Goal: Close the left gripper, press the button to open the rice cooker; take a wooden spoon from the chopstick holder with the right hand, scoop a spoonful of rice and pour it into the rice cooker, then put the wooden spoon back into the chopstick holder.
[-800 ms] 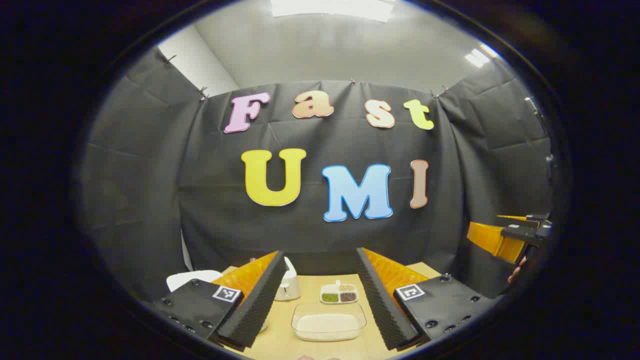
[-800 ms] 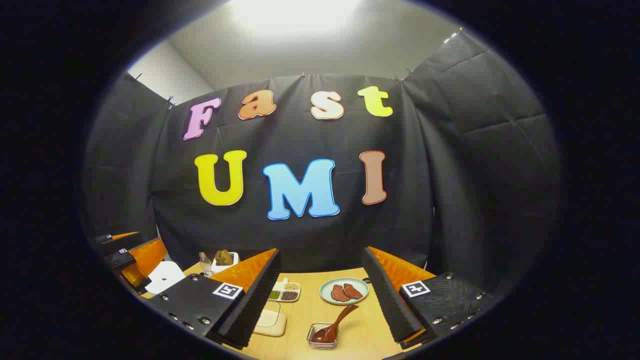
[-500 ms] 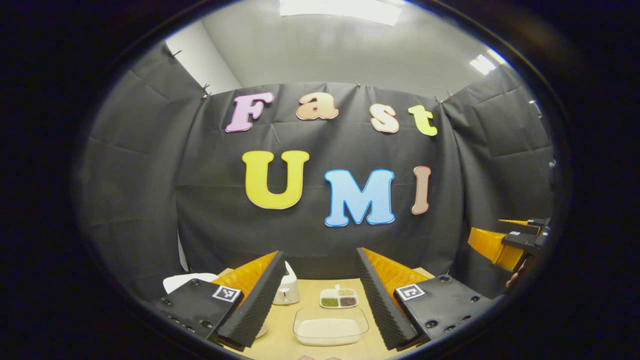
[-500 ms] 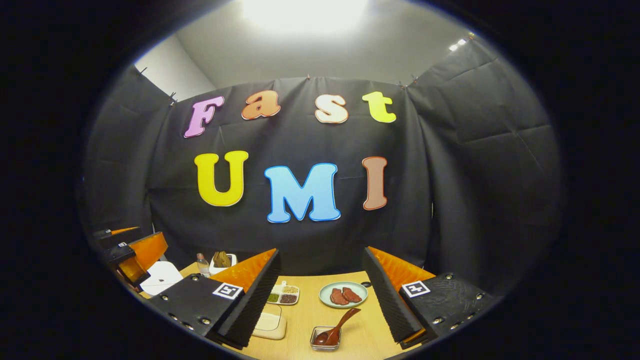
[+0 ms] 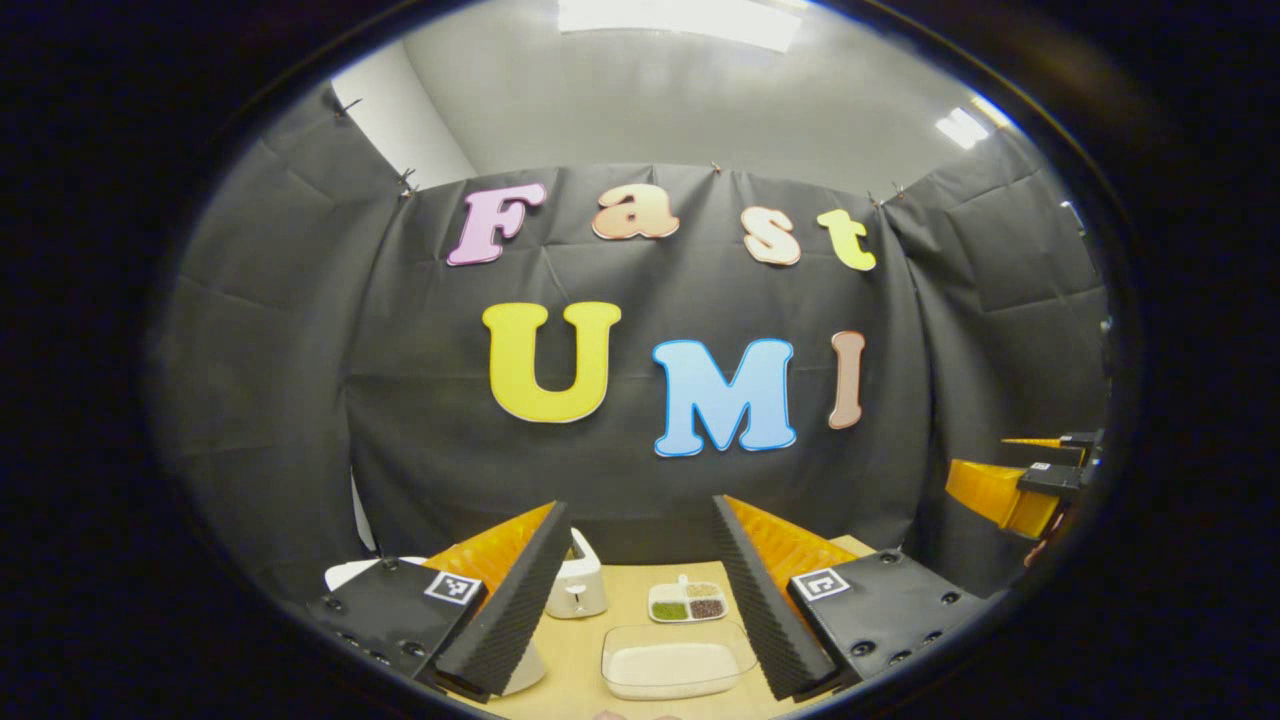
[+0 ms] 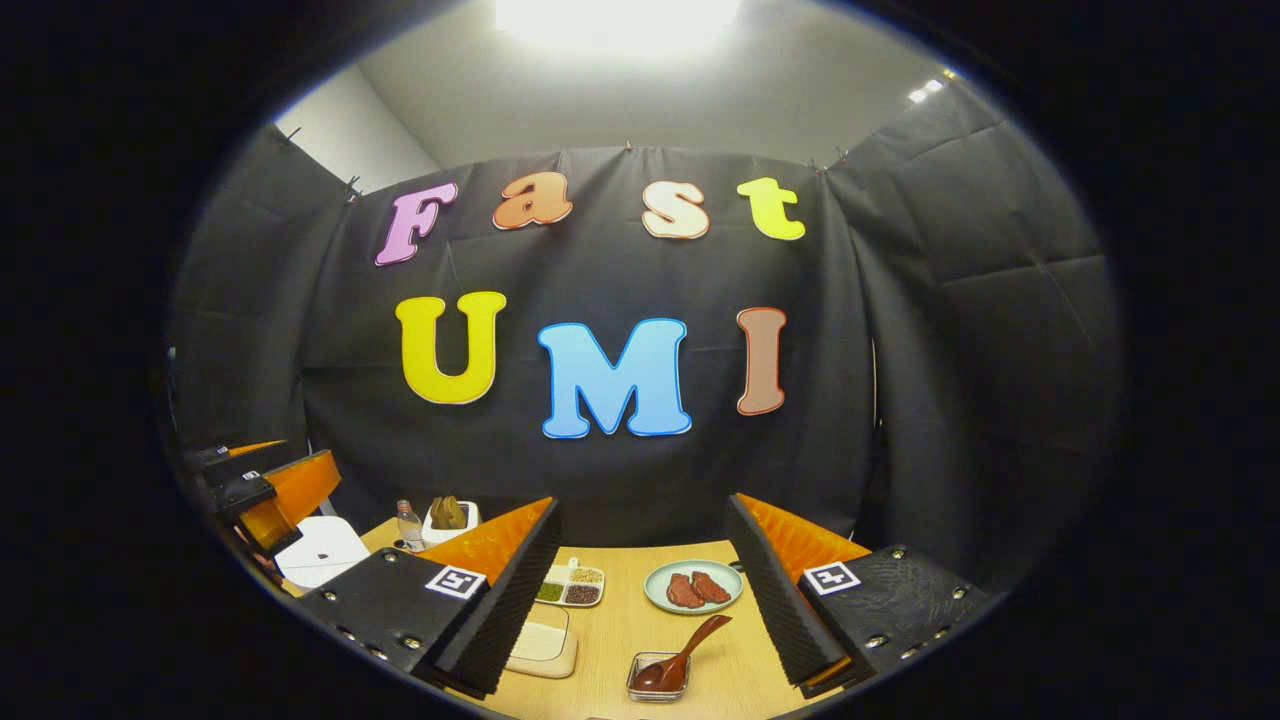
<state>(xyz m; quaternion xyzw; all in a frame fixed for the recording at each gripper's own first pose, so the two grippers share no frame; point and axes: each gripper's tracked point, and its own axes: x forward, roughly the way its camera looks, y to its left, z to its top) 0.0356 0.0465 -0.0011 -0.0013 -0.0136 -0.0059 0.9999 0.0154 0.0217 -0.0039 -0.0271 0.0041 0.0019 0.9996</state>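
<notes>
Both views have tilted slightly since the earlier frames, so the bench (image 6: 610, 640) things sit a little differently. We see the left hand-held gripper (image 5: 640, 590) wide open and empty, above the rice tray (image 5: 672, 662), with the holder (image 5: 578, 588) just beyond its left finger. The right hand-held gripper (image 6: 642, 585) is also wide open, holding nothing. Below it lies a spoon (image 6: 685, 652) in a small dish (image 6: 655, 682). The cooker (image 6: 320, 550) stands far left, under the left hand-held gripper there.
</notes>
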